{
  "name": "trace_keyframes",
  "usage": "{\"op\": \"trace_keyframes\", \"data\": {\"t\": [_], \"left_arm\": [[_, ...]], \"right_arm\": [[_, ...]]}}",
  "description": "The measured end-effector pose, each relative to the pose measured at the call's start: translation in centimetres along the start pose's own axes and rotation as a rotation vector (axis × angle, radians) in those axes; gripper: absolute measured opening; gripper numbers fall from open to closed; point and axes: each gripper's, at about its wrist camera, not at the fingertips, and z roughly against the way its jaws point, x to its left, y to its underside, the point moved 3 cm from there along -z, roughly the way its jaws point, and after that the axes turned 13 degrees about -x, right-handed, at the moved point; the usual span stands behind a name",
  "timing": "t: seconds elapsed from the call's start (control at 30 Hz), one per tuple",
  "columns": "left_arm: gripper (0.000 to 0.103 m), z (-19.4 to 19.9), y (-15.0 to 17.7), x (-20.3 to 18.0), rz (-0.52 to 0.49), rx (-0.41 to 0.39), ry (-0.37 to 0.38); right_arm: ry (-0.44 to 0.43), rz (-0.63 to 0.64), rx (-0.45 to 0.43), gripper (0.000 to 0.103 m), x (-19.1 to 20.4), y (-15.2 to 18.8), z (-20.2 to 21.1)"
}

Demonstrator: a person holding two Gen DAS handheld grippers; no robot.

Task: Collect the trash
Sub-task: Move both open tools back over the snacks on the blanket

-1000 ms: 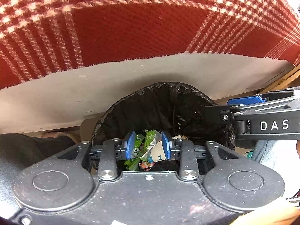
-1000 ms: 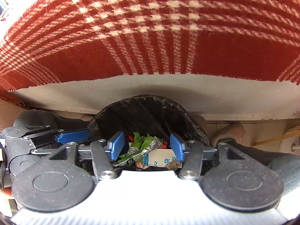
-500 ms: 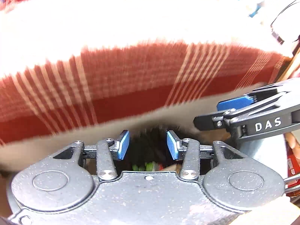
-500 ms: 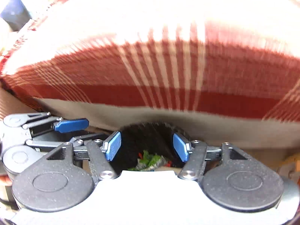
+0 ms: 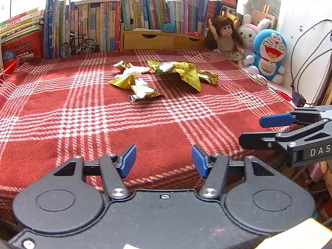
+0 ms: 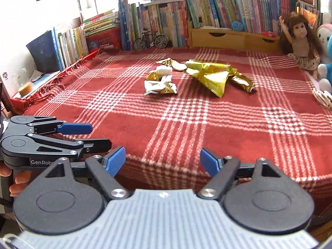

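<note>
Crumpled gold wrappers (image 5: 182,70) (image 6: 209,74) lie in a loose heap in the middle of the red plaid tablecloth (image 5: 83,112) (image 6: 238,120). A smaller silver-and-gold wrapper (image 5: 144,92) (image 6: 160,87) sits nearest me, with a white wad (image 5: 132,72) (image 6: 164,70) behind it. My left gripper (image 5: 164,160) is open and holds nothing, above the table's near edge. My right gripper (image 6: 162,161) is open too, also at the near edge. Each one shows from the side in the other's view: right gripper (image 5: 261,130), left gripper (image 6: 97,136). The bin is out of view.
Rows of books (image 5: 93,22) (image 6: 207,10) line the back, with a model bicycle (image 5: 77,44) (image 6: 150,39) and wooden drawers (image 5: 161,39). A doll (image 5: 225,37) (image 6: 300,41) and plush toys (image 5: 267,56) sit at the back right. Cables (image 5: 307,62) hang at the right.
Both grippers have risen from over the black-lined bin, full of trash, up to the tabletop. The left jaws have spread wider. The bin has dropped out of sight.
</note>
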Motion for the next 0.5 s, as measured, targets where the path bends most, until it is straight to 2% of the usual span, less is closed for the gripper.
{"op": "trace_keyframes", "data": {"t": [0.3, 0.37, 0.5], "left_arm": [[0.058, -6.4, -3.1, 3.6, 0.135, -0.049, -0.096], [0.066, -7.9, -3.6, 3.9, 0.15, -0.065, -0.113], [0.07, -11.4, -4.2, 4.1, 0.17, -0.061, -0.115]], "right_arm": [[0.125, -0.06, -0.089, 0.091, -4.3, -3.1, -3.3], [0.152, -0.078, -0.097, 0.091, -5.3, -3.6, -4.3], [0.155, -0.177, -0.097, 0.093, -7.7, -4.5, -6.3]]}}
